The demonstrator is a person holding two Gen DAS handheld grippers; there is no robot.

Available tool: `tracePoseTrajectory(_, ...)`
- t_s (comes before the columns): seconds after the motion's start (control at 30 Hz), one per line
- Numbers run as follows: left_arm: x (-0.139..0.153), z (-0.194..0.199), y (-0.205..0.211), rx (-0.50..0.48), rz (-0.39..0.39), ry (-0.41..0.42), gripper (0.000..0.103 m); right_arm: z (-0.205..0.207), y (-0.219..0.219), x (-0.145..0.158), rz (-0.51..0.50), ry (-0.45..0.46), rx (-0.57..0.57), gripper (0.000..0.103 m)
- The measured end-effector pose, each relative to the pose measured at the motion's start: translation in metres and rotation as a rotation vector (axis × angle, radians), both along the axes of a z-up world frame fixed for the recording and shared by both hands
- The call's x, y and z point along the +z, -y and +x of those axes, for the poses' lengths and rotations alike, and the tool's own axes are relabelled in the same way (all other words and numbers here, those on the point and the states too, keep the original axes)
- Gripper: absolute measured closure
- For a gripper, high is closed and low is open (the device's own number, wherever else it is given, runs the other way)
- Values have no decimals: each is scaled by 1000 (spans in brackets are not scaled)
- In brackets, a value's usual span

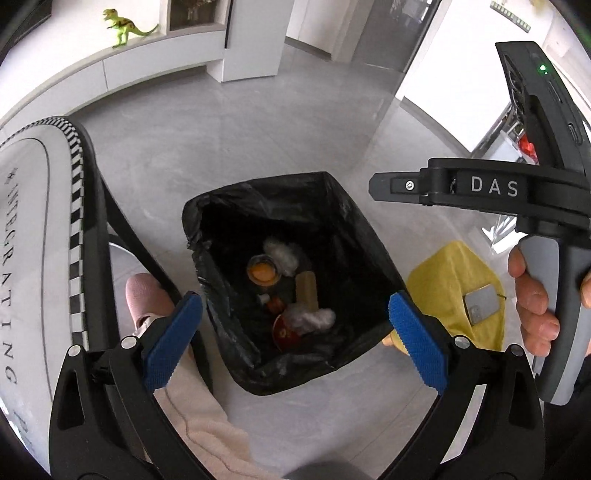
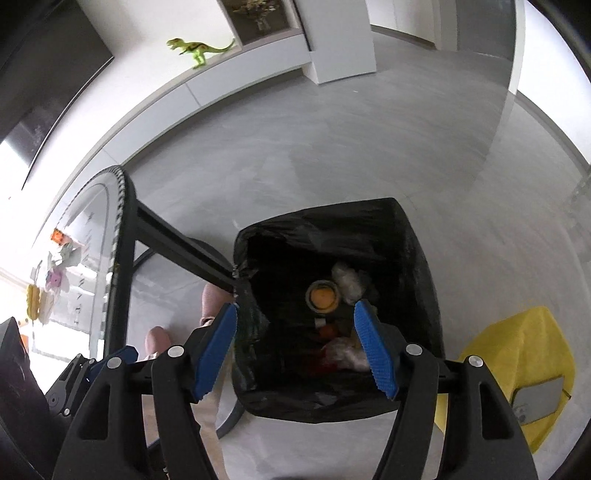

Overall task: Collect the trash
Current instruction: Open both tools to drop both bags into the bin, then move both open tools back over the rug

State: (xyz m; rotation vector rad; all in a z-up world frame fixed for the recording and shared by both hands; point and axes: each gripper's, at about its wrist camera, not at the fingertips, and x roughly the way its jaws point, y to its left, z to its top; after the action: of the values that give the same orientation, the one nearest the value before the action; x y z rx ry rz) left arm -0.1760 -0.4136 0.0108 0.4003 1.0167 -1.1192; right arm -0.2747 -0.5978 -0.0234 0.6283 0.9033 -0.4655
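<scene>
Bin [image 1: 354, 236] with black liner stands on the grey floor [image 1: 229, 140], mouth open upward, seen from above in both wrist views. Contents at the bottom: a small round cup with orange-yellow filling [image 1: 263, 274], two crumpled whitish wads [image 1: 283, 251], a pale flat stick [image 1: 307, 291], a red round lid or can [image 1: 286, 332], and small white and orange scraps that cannot be identified.

Left gripper [image 1: 295, 325]: poised above the bin opening, tilted downward, blue pads [image 1: 171, 339] standing wide apart. Nothing lies between them; the trash visible between the jaws sits far below, inside the liner.

Right gripper [image 2: 295, 343]: also above the bin, pointing down into it, blue pads [image 2: 375, 350] apart with a moderate gap and nothing clamped. In the left wrist view its black body appears at upper right, held by a hand [image 1: 535, 295] on the grey handle.

Surroundings: a white table edge with black-and-white checked trim [image 1: 75, 206] and black frame stands just beside the bin on its left. A pink shoe [image 1: 146, 295] and a light trouser leg show near the table leg. A yellow cloth [image 1: 443, 273] lies on the floor to the right of the bin, a grey phone [image 1: 482, 304] resting on it. A green toy dinosaur [image 1: 123, 26] stands on a white ledge at the far wall.
</scene>
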Motion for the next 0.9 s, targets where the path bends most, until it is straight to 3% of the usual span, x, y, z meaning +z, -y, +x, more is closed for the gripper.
tracePoseTrajectory(0.4,31,20,-58,79,-60,32,5,36,-59,39,-47,64,156,36)
tracePoseTrajectory(0.9,41,113,-188,475,-69,49,5,132,-159,58,-114,73,386,36)
